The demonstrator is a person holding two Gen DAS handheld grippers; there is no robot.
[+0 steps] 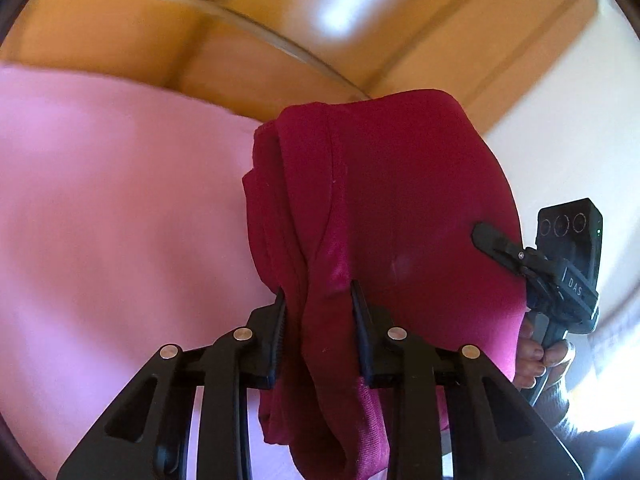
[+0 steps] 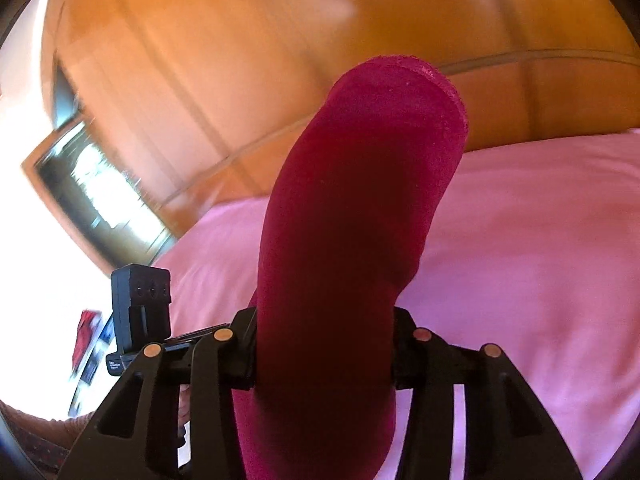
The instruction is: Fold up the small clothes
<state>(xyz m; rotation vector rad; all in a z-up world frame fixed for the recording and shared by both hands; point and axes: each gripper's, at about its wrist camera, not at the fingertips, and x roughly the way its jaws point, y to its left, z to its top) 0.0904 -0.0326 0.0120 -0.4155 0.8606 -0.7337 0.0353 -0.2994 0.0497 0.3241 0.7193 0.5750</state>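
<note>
A dark red garment [image 1: 384, 200] hangs bunched above the pink sheet, held by both grippers. In the left wrist view my left gripper [image 1: 320, 312] is shut on a thick fold of it, and the cloth drapes down past the fingers. At the right, one black finger [image 1: 494, 242] of my right gripper presses on the same garment, with a person's hand [image 1: 536, 356] below on its handle. In the right wrist view my right gripper [image 2: 326, 344] is shut on a wide roll of the red garment [image 2: 360, 200], which rises up and arches forward. The left gripper's body [image 2: 140, 304] shows at the left.
A pink bedsheet [image 1: 100, 220] [image 2: 520, 240] spreads beneath both grippers. Behind it stands orange wooden panelling [image 1: 240, 20] [image 2: 240, 60]. A framed window [image 2: 92, 184] is at the left and a bright white wall [image 1: 560, 140] at the right.
</note>
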